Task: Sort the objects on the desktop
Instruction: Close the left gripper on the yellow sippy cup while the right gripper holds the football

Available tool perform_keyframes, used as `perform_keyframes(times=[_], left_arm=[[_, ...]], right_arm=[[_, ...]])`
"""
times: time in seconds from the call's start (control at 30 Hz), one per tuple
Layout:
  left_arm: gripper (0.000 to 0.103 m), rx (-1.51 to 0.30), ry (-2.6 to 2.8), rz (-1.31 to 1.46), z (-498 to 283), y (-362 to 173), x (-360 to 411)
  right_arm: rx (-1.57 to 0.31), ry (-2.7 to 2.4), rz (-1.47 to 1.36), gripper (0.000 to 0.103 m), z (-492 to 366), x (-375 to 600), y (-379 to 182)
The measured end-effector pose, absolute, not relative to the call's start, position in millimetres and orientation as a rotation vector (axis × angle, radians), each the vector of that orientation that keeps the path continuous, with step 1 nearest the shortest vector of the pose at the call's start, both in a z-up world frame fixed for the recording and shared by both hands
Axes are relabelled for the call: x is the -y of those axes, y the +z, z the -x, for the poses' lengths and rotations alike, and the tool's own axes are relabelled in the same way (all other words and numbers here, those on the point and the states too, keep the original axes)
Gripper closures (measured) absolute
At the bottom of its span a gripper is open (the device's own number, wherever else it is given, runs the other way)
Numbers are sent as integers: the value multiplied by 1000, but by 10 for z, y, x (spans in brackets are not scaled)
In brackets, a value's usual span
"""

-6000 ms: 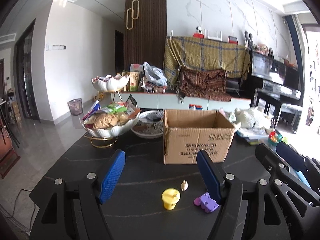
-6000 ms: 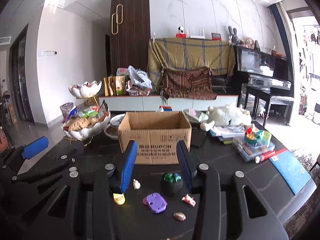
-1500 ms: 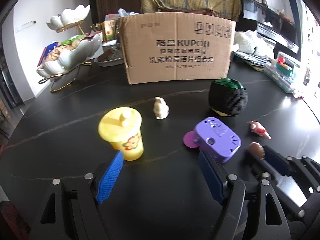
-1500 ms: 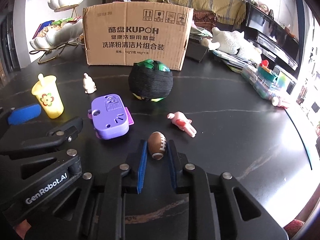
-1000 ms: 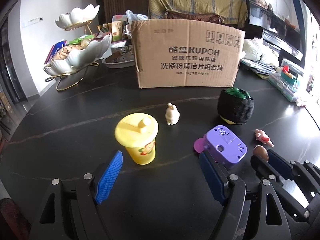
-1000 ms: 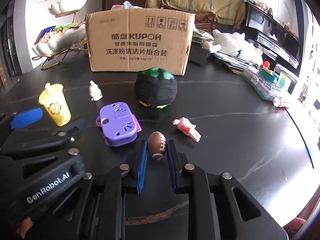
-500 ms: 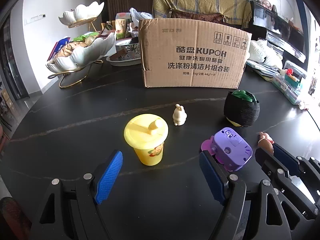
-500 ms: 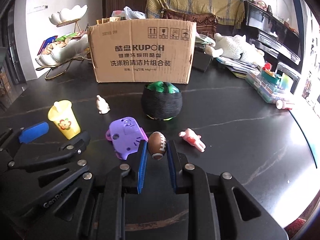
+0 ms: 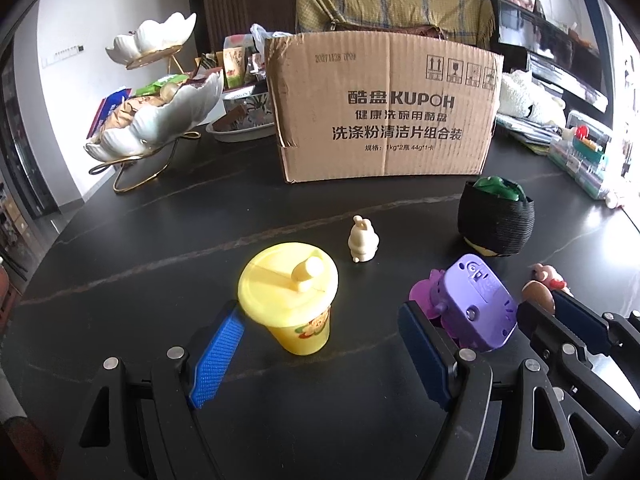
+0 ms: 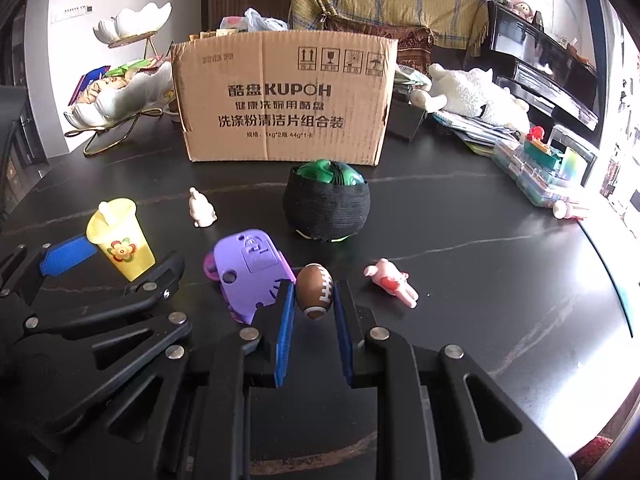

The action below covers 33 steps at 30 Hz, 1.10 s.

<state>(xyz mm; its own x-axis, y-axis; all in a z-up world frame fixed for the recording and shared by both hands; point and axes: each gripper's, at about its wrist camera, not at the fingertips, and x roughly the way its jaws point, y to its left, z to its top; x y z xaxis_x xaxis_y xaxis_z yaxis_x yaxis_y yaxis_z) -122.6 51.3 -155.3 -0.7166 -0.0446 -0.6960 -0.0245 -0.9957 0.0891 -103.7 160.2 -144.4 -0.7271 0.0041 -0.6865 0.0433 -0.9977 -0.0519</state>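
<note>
- The right gripper is seen clenched on a small brown toy football, which is pinched between the blue pads.
- The left gripper is held with its jaws spread wide and nothing grasped; a yellow lidded cup stands upright on the dark table between the fingertips, close to the left pad, though contact cannot be judged.
- A purple toy is found just left of the football, partly behind the right gripper's left finger.
- A pink pig figure lies on its side just right of the football, apart from it.
- A small cream rabbit figure stands beyond the cup.
- A round black mesh-wrapped object with a green top rests farther back, just before the box.
- An open cardboard box, printed KUPOH, stands at the rear centre of the table.
- A white shell-shaped bowl of snacks on a gold wire stand is seen to the box's left; a white plush toy lies to its right.
</note>
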Motion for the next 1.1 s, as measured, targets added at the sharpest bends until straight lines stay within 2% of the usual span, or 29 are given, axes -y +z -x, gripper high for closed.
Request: perform_keyframes(times=[0.2,0.23,0.27,0.33,0.37,0.4,1.1], left_arm=[[27,109,-2905,-1221,1330,-1595,-471],[30,103,-2911,-1223,1336,-1592,-469],[34,82,-2923,-1232,1338,-1591,-462],[62,45,-2937,-1234,1330,-1589,-455],[70,43,-2937,-1250,1342,-1598,-465],[72,42,-2937,-1265,1353,-1608,-474],[73,44,-2952,-1175,1211,-1377,-461]], right_arm=[[-101,-2883,-1169,85,1068,-1582,-1492],[-103,-2883,-1168,85,1070,-1579,-1491],[-104,-2882,-1167,85,1072,-1575,-1489],[-98,-2878,-1168,85,1079,-1574,-1487],[-101,-2879,-1168,85,1079,-1572,-1486],[-101,-2878,-1168,85,1078,-1571,-1483],[-84,-2916,-1105,85,1021,-1589,-1334]])
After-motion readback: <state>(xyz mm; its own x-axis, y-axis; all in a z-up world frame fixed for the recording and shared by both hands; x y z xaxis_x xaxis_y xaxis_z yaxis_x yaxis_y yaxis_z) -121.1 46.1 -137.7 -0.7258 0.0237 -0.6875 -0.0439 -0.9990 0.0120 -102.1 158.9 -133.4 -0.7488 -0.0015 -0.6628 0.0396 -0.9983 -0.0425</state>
